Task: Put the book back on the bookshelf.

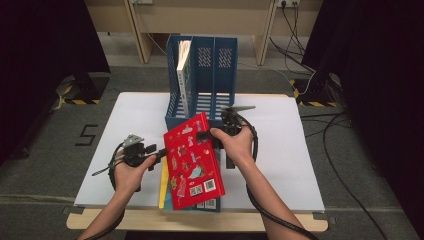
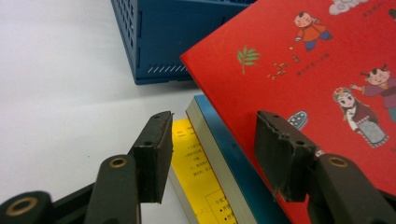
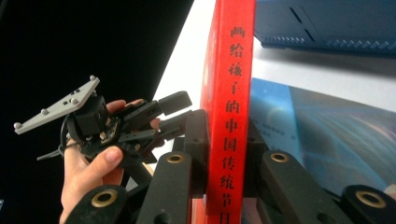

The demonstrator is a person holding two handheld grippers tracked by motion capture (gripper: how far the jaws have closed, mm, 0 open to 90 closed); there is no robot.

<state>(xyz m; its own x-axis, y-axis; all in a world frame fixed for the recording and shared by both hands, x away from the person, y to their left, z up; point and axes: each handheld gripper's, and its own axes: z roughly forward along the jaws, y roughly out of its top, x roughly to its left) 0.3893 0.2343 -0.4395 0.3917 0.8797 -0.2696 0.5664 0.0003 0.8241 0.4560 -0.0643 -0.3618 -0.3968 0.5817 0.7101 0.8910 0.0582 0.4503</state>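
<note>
Flat black rubber pads of the right tool (image 3: 226,154) pinch the spine of a glossy red book (image 1: 192,162) printed with cartoon figures, holding it tilted above a stack of a blue book (image 2: 224,154) and a yellow one (image 2: 196,172). The left tool (image 2: 212,156) gapes wide and empty beside the red cover's left edge. Ahead stands a perforated blue file rack (image 1: 202,80) on the white desk (image 1: 280,150), with bare room either side.

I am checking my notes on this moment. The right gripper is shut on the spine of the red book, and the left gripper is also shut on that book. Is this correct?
Not quite. The right gripper is indeed shut on the spine of the red book, but the left gripper is open: the left gripper view shows its jaws standing apart beside the book's edge, holding nothing.
</note>
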